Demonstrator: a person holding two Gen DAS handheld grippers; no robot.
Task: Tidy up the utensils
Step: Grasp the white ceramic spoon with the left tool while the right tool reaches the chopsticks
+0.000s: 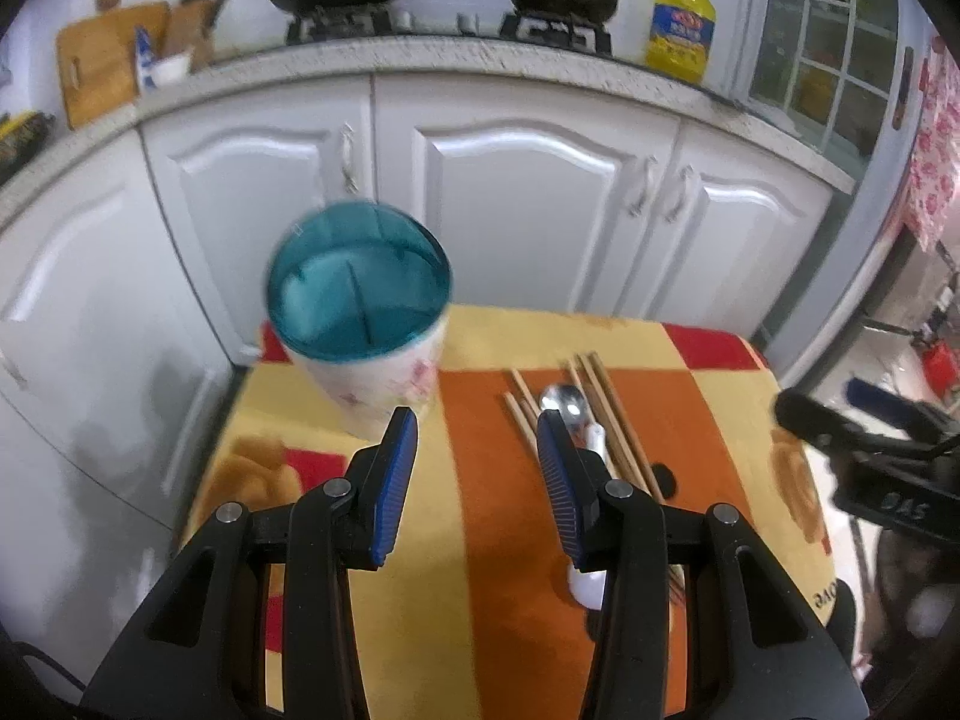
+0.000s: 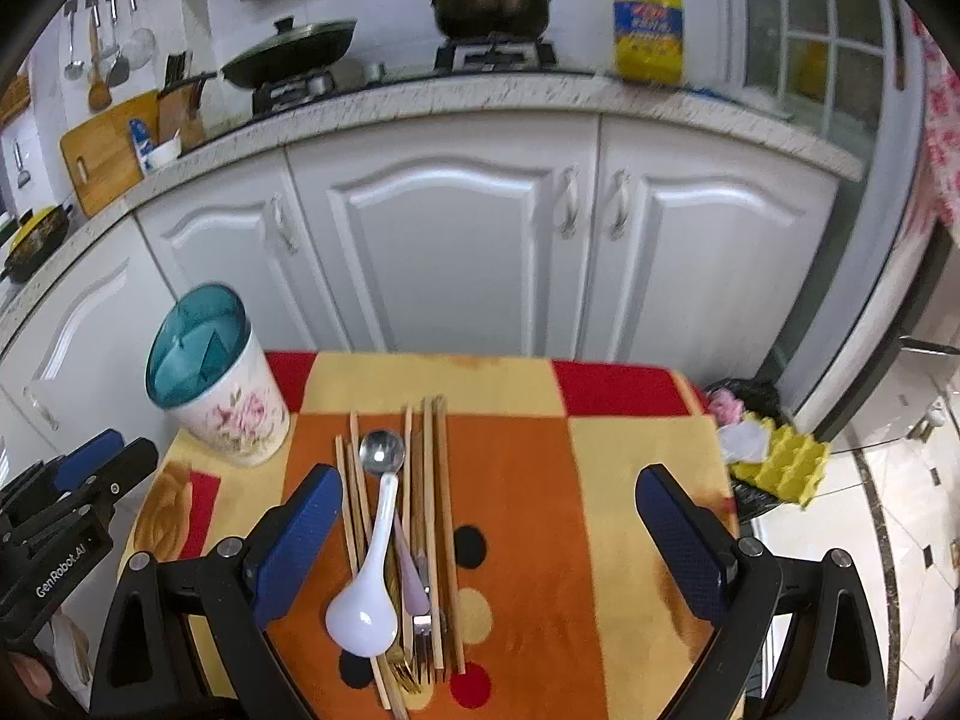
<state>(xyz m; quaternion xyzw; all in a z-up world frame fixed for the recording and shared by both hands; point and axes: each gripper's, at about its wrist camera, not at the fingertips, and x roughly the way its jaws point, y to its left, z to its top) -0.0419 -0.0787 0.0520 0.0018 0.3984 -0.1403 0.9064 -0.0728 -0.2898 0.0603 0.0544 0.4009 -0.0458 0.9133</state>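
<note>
The tall floral holder (image 2: pixel 219 384) stands at ten o'clock on the table edge (image 2: pixel 648 438), likely to topple if nudged, while the heaped chopsticks (image 2: pixel 441 510), white spoon (image 2: pixel 366 594) and forks (image 2: pixel 420 642) at centre may snag together under the released, empty left gripper (image 1: pixel 477 438) and right gripper (image 2: pixel 486 516).

"GenRobot.AI" on left gripper (image 2: pixel 90 468) body, right wrist cam

The left wrist view looks down along its fingers from above the table's (image 1: pixel 480 540) near edge, close to the holder (image 1: pixel 358 294) at the far-left corner. The right wrist view sits, it seems, slightly farther right, facing the same way. Both share the table (image 2: pixel 630 438), the holder (image 2: pixel 204 354), the utensil pile (image 2: pixel 396 540) and the cabinets (image 2: pixel 456 252) behind.
</note>
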